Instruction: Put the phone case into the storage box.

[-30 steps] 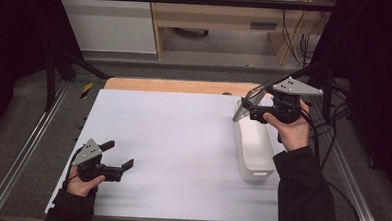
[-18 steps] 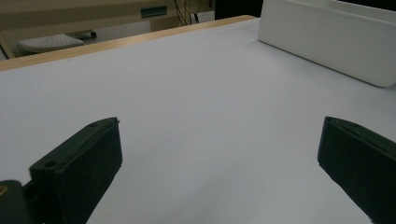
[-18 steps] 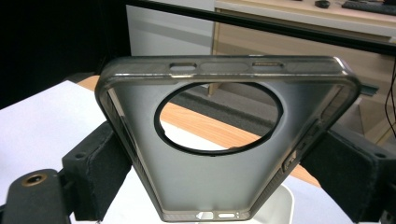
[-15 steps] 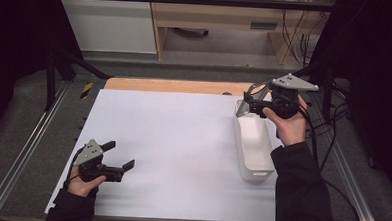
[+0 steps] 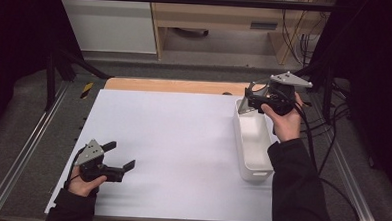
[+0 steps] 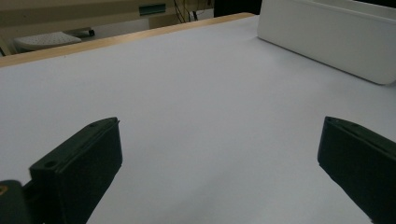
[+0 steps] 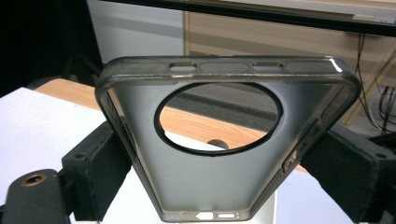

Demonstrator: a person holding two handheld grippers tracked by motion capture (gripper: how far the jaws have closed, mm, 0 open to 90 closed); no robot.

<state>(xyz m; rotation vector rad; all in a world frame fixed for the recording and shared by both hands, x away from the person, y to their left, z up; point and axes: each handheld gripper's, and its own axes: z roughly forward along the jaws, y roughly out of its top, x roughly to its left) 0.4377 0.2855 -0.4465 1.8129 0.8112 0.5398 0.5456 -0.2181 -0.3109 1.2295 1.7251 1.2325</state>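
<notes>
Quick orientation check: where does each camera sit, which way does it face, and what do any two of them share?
High view: above the person's side, looking forward and down; forearms, left gripper, right gripper.
Left gripper view: low over the white table, facing the white bin; own open jaws.
Right gripper view: above the bin, facing the far wall; jaws clamp the phone case.
Shared: bin in the high and left gripper views.

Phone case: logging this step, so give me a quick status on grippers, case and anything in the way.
Right gripper shut on phone case, held above white bin. Left gripper open, empty, low over table. Nothing in the way.
</notes>
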